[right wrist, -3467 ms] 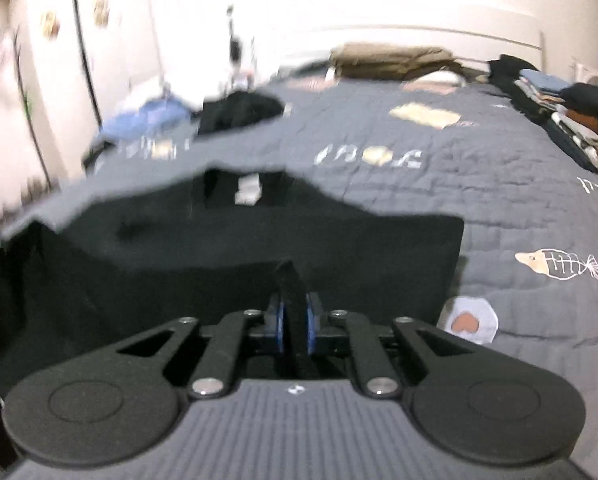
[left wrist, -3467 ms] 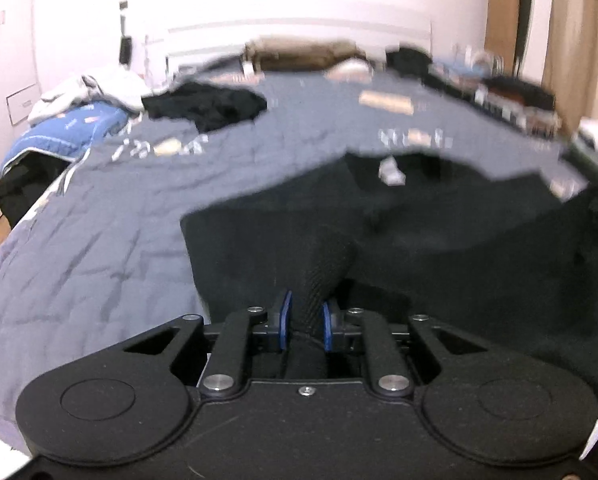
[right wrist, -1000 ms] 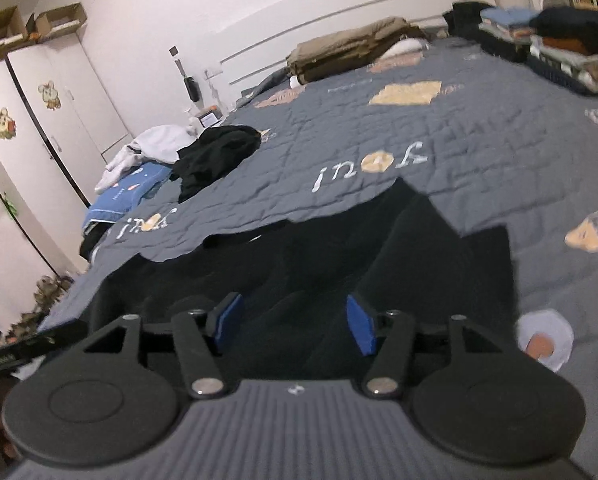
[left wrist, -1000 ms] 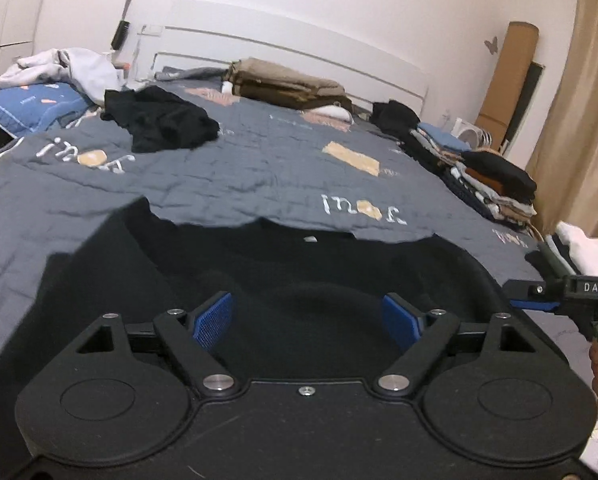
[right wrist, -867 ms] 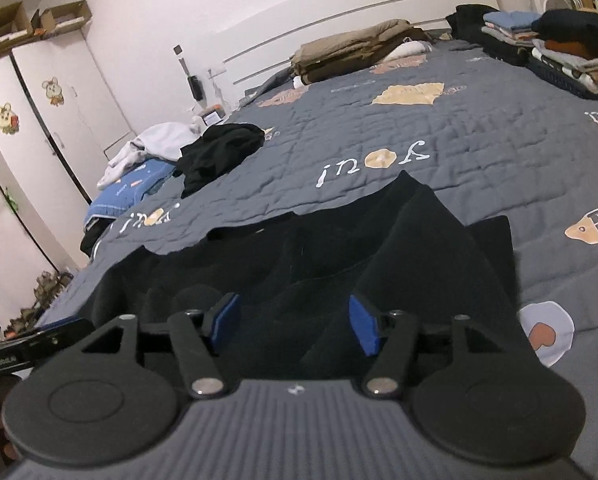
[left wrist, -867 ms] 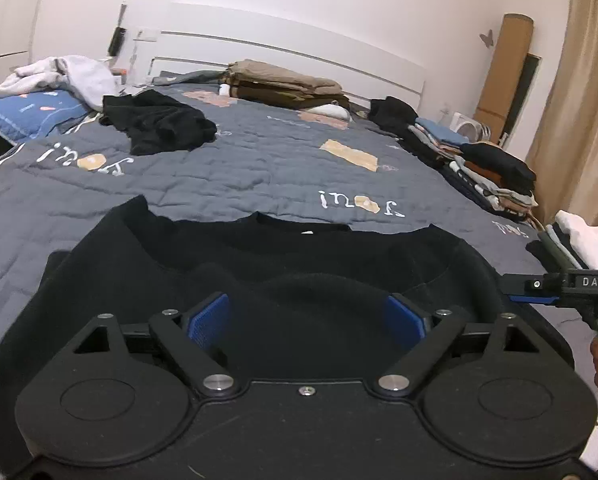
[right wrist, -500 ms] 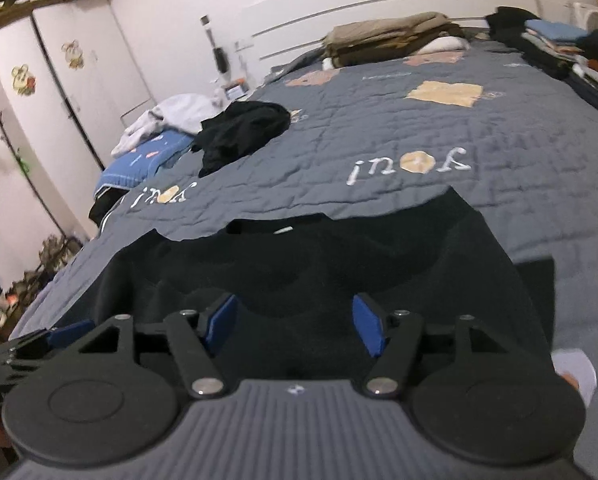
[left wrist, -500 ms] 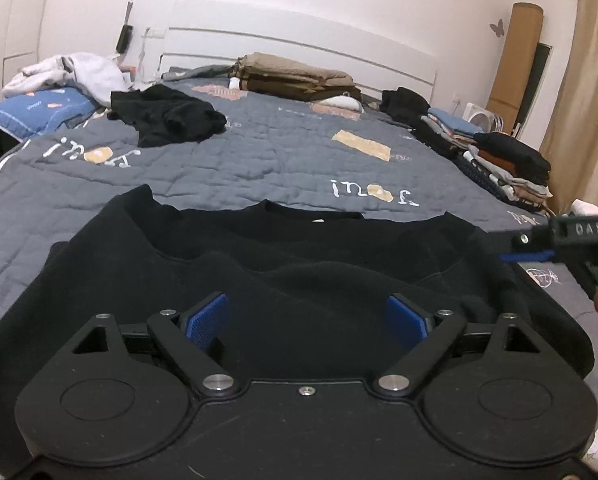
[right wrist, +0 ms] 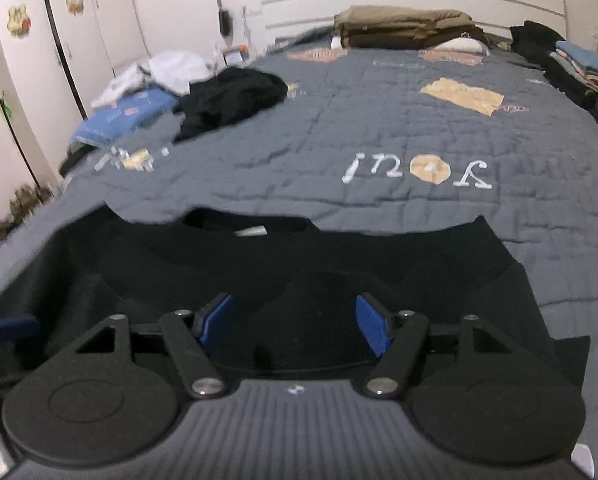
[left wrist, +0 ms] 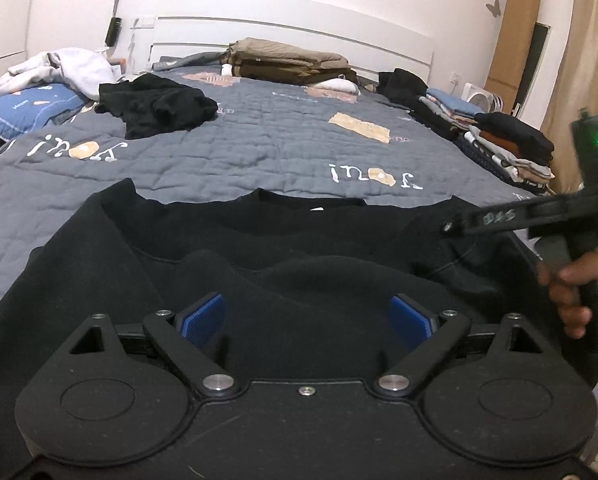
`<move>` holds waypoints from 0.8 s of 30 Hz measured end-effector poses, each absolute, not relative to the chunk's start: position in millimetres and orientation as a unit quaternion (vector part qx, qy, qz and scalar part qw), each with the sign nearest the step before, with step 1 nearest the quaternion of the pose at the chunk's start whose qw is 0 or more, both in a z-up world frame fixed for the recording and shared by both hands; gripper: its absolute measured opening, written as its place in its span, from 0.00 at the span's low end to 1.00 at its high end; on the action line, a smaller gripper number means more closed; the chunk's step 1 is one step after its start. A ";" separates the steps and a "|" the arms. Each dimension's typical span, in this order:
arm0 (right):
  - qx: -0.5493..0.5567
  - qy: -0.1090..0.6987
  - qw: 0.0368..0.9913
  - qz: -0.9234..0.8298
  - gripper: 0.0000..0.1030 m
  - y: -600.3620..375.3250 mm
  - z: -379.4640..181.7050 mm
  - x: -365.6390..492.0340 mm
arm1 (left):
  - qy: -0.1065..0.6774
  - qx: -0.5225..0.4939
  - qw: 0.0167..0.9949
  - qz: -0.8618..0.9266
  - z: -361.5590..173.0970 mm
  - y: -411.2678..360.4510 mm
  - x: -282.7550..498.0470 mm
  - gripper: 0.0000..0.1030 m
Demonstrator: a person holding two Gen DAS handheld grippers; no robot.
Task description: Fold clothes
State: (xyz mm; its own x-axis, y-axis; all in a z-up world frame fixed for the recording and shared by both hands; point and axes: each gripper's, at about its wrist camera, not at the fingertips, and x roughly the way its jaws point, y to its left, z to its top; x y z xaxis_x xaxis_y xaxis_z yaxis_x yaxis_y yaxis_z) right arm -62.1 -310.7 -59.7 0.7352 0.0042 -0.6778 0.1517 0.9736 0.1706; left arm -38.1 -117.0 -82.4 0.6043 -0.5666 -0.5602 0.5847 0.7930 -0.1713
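Hovering over the black sweatshirt [left wrist: 299, 264] spread on the grey quilt [left wrist: 259, 152], the left gripper [left wrist: 309, 316] and right gripper [right wrist: 295, 320] were both opening, gripping nothing.

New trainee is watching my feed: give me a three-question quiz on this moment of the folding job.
1. True or false: the left gripper is clamped on the black sweatshirt.
2. Which lies nearer the headboard: (a) the crumpled black garment or (b) the tan folded pile?
3. What stands beside the bed on the right gripper's view, far left?

Key: 1 false, its jaws are opening, pads clear of the cloth; 2 b; 3 white wardrobe.
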 end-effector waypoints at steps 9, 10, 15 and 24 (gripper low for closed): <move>0.112 0.388 0.914 -0.035 0.66 -315.1 -78.0 -47.4 | 0.285 0.037 0.899 -0.331 -64.3 -118.4 -15.9 0.87; 0.113 0.388 0.914 -0.035 0.66 -315.2 -78.1 -47.1 | 0.281 0.040 0.900 -0.330 -59.0 -118.8 -8.6 0.87; 0.114 0.388 0.914 -0.038 0.66 -314.3 -83.4 -45.1 | 0.324 0.046 0.892 -0.311 -59.2 -133.3 45.6 0.82; 0.124 0.377 0.917 -0.036 0.68 -317.6 -93.3 -43.5 | 0.405 0.113 0.846 -0.328 -105.1 -175.9 83.6 0.82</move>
State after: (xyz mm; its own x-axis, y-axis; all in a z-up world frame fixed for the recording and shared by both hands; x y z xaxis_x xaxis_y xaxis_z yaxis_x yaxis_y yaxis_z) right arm -43.5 -317.6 -93.3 0.7130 0.0283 -0.7006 0.1595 0.9664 0.2014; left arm 83.6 -175.9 -105.1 0.4575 -0.4629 -0.7592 0.6459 0.7598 -0.0740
